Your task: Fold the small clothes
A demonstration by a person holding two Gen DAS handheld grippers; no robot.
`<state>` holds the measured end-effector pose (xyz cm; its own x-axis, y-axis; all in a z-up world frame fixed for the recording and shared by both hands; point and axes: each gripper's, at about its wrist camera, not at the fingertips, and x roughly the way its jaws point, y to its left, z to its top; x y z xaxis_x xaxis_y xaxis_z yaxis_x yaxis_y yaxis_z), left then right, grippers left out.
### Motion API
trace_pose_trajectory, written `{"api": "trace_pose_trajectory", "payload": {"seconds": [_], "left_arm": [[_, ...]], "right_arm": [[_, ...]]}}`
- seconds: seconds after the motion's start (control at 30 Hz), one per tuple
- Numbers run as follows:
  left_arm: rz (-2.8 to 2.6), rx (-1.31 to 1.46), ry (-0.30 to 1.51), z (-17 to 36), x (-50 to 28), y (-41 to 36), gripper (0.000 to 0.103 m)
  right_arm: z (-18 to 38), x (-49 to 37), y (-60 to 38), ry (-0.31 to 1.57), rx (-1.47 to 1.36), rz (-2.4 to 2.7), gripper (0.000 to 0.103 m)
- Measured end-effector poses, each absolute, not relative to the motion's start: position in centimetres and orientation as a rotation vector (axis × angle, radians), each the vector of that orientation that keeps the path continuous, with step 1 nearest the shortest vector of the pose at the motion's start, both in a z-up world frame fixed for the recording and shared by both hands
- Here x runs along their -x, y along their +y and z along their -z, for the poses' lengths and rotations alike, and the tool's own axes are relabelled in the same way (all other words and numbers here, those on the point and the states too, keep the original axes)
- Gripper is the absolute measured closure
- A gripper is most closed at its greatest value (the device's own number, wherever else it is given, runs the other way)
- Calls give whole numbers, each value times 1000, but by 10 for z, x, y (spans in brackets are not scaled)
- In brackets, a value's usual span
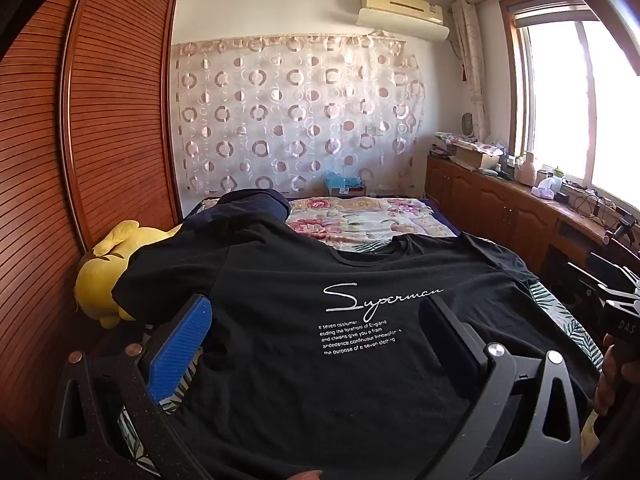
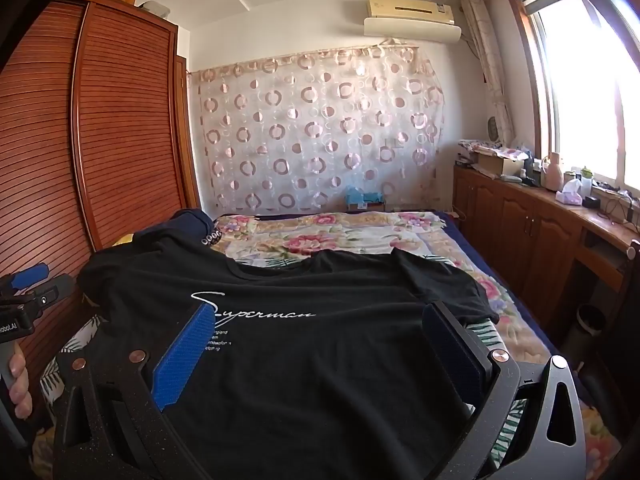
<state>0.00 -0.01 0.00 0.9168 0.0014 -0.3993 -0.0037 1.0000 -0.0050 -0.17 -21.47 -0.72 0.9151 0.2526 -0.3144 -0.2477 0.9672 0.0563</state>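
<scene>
Left wrist view: we see the black T-shirt point(image 1: 320, 320) spread face up on the bed point(image 1: 360, 220), white script print toward us, neckline away toward the far wall. Our left claw point(image 1: 316, 320) stands wide open, blue pad on one side and dark pad on the other, with nothing between the pads; the shirt lies below and ahead of it, the claw tilted slightly downward over the chest area. The shirt's long axis runs away from us, hem nearest, collar farthest. A yellow plush toy point(image 1: 100, 276) lies beside the shirt's left sleeve, against the slatted wardrobe point(image 1: 100, 120). The right-hand device shows at the frame's right edge. Right wrist view: our right claw point(image 2: 316, 344) is also fully spread and empty, poised over the shirt's right half, the right sleeve point(image 2: 440, 280) just ahead of its dark pad. We judge each claw nearest to its own side of the garment, so a sleeve or side-edge pinch seems the likely first step; folding has not begun. The bed carries a floral quilt point(image 2: 320, 236); a circle-patterned curtain point(image 2: 320, 132), wall air conditioner point(image 2: 412, 12), wooden cabinets point(image 2: 520, 220) and a bright window point(image 2: 592, 80) bound the room.
</scene>
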Motion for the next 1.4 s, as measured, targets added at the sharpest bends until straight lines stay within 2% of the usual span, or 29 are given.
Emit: {"api": "trace_pose_trajectory", "payload": {"seconds": [1.4], "left_arm": [[-2, 3, 408, 0, 0, 0, 0]], "right_arm": [[5, 3, -213, 323, -11, -256, 0]]}}
